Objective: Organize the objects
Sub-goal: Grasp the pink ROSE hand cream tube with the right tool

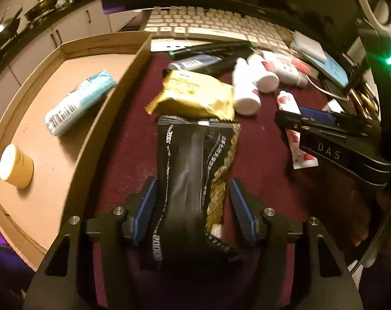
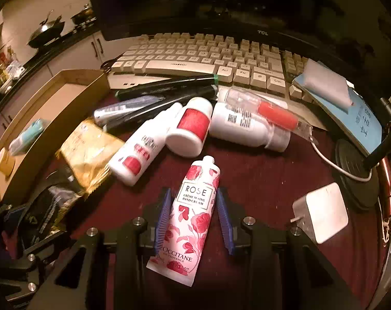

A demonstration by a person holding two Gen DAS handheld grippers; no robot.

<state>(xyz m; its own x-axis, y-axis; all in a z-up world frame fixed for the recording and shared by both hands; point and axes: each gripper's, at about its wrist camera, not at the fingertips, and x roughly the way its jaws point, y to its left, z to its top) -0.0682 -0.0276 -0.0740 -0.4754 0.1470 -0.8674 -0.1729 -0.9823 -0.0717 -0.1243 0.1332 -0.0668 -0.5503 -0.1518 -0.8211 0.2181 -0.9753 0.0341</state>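
My left gripper (image 1: 192, 206) is open, its blue pads on either side of a black and gold sachet (image 1: 192, 170) lying on the dark red mat. My right gripper (image 2: 194, 218) is open around a rose hand cream tube (image 2: 190, 219), pads close to its sides, touching or not I cannot tell. A cardboard box (image 1: 123, 87) at the left holds a light blue pack (image 1: 76, 103) and a yellow jar (image 1: 16, 165). A gold packet (image 1: 195, 95), white and red bottles (image 2: 187, 129) and dark tubes (image 2: 154, 103) lie between the grippers and the keyboard.
A white keyboard (image 2: 195, 59) and a monitor stand at the back. A blue notebook (image 2: 350, 111) lies at the right, a white charger (image 2: 321, 211) with its cable near my right gripper. The right gripper also shows in the left wrist view (image 1: 288, 118).
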